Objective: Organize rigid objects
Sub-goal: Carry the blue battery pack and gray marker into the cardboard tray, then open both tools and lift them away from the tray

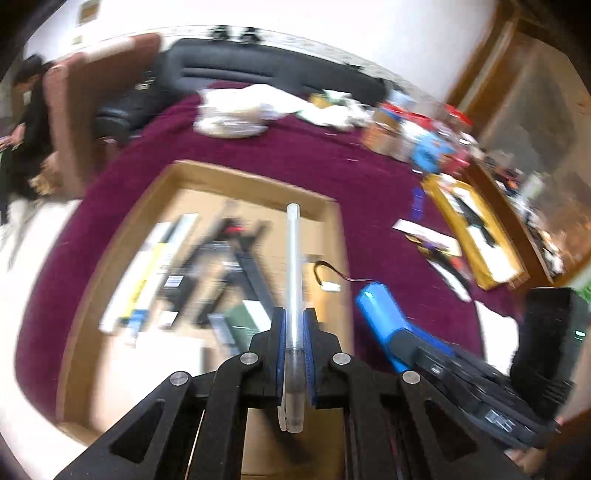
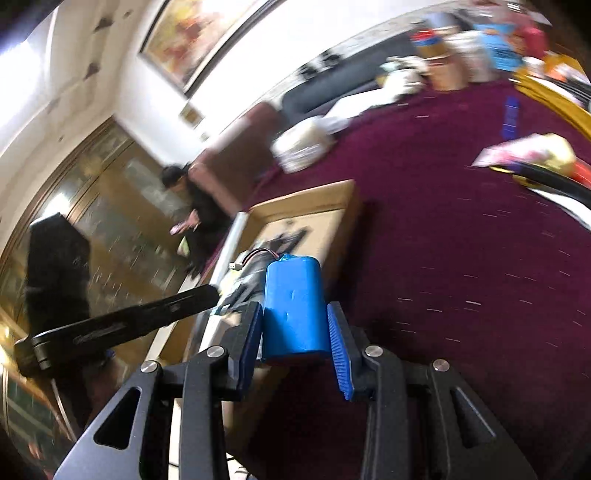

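The cardboard box sits on the surface. The left claw holds a pen above the box. The right claw holds a battery pack just right of the box. A tray lies farther right.

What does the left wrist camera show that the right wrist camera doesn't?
Only the left wrist view shows the clear pen clamped in the left gripper and the blurred items lying inside the cardboard box. Only the right wrist view shows the framed painting and the right gripper head-on. Both show the blue battery pack, the box, and the maroon cloth.
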